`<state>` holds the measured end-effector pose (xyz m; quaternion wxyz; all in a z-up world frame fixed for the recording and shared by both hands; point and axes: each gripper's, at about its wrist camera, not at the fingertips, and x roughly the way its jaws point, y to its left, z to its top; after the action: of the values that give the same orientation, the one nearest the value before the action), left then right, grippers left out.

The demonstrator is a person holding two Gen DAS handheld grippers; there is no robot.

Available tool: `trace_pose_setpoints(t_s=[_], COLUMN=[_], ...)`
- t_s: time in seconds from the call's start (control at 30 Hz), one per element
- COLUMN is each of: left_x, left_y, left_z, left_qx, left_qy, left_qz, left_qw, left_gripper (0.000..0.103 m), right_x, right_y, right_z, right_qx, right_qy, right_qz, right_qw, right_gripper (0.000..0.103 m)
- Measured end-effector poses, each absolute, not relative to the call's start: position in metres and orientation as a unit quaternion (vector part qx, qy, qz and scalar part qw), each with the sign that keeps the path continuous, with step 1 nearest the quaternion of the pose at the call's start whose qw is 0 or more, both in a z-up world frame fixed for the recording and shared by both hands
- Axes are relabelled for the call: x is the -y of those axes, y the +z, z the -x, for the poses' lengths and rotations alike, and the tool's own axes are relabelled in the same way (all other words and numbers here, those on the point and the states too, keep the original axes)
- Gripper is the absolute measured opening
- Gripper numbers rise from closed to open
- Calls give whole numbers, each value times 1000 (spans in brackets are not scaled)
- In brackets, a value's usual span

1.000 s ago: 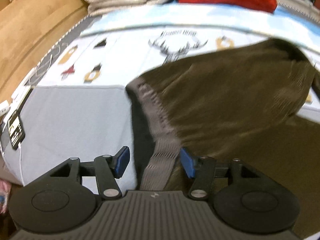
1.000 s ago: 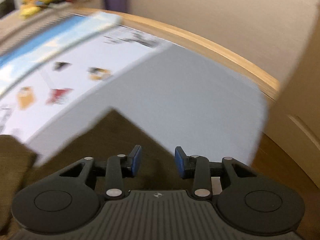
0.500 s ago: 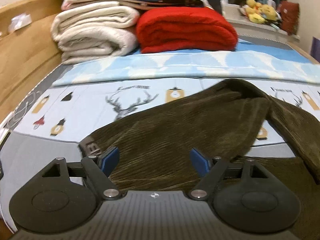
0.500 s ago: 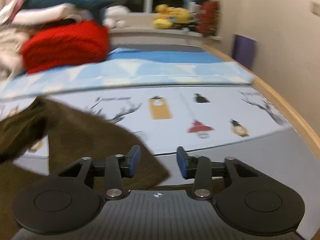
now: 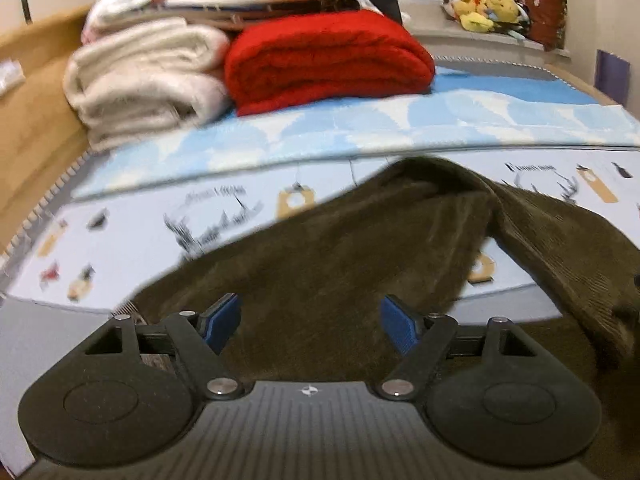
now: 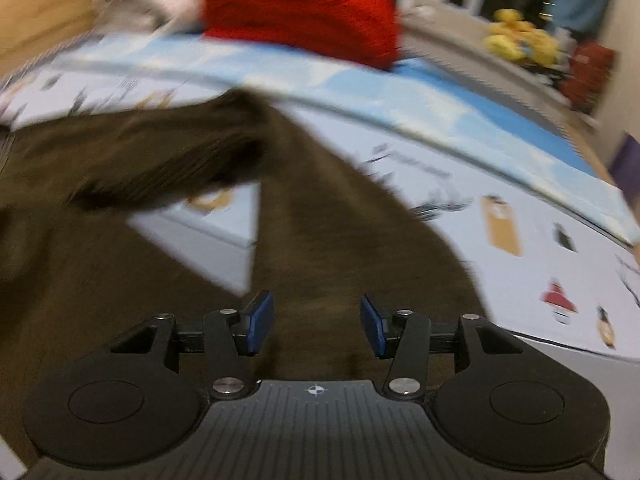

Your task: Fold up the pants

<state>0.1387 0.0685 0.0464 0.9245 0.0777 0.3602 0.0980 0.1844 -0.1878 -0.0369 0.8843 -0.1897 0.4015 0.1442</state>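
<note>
Dark olive-brown corduroy pants (image 5: 360,248) lie spread on the bed, legs forming an inverted V that meets at a raised fold at the back. My left gripper (image 5: 310,322) is open, hovering just over one leg near its ribbed end. The pants also fill the right wrist view (image 6: 328,240), which is blurred. My right gripper (image 6: 317,322) is open over the other leg. Neither gripper holds cloth.
The bed sheet (image 5: 140,240) is pale with printed deer and tags. A folded red blanket (image 5: 328,60) and cream blankets (image 5: 148,76) are stacked at the bed's far end. A wooden side rail (image 5: 24,128) runs on the left. Yellow plush toys (image 5: 484,4) sit on a far shelf.
Both grippers have opened wider and moved along the pants. The right view has swung left from the bed's right edge onto the pants legs. The left view has tilted up toward the blankets.
</note>
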Motion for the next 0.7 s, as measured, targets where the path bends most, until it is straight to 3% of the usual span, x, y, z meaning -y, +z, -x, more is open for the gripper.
trace_pose_setpoints(t_s=[0.03, 0.17, 0.27, 0.3, 0.33, 0.37, 0.43, 0.5, 0.6, 0.67, 0.7], left_x=[-65, -54, -38, -33, -32, -31, -31, -35, -37, -31, -25], left_y=[49, 50, 49, 48, 46, 42, 32, 25, 11, -1, -5], left_z=[-141, -165, -191, -200, -207, -213, -227, -241, -264, -277, -281], left_qx=[-350, -378, -374, -368, -364, -364, -382, -396, -422, -436, -439], left_qy=[110, 113, 112, 104, 96, 87, 67, 50, -2, -28, -37], left_qz=[-80, -41, -49, -46, -41, -38, -26, -1, 40, 46, 44], left_qw=[927, 918, 919, 923, 925, 926, 921, 917, 906, 898, 897], left_gripper=[82, 76, 61, 48, 30, 23, 10, 11, 15, 28, 43], right_x=[181, 164, 167, 169, 173, 177, 189, 198, 220, 238, 250], right_y=[-43, -64, -71, -72, -72, -71, -65, -57, -36, -19, -8], right_z=[-183, -180, -182, -181, -182, -182, -185, -188, -196, -201, -204], right_qx=[-407, -421, -430, -434, -437, -438, -436, -425, -394, -370, -354], right_qy=[153, 155, 150, 149, 148, 146, 149, 145, 130, 111, 98], right_qz=[203, 265, 283, 286, 285, 283, 259, 236, 184, 145, 119], right_qw=[877, 854, 844, 842, 840, 841, 849, 862, 891, 911, 922], right_gripper=[62, 63, 63, 60, 55, 48, 22, 8, 6, 5, 5])
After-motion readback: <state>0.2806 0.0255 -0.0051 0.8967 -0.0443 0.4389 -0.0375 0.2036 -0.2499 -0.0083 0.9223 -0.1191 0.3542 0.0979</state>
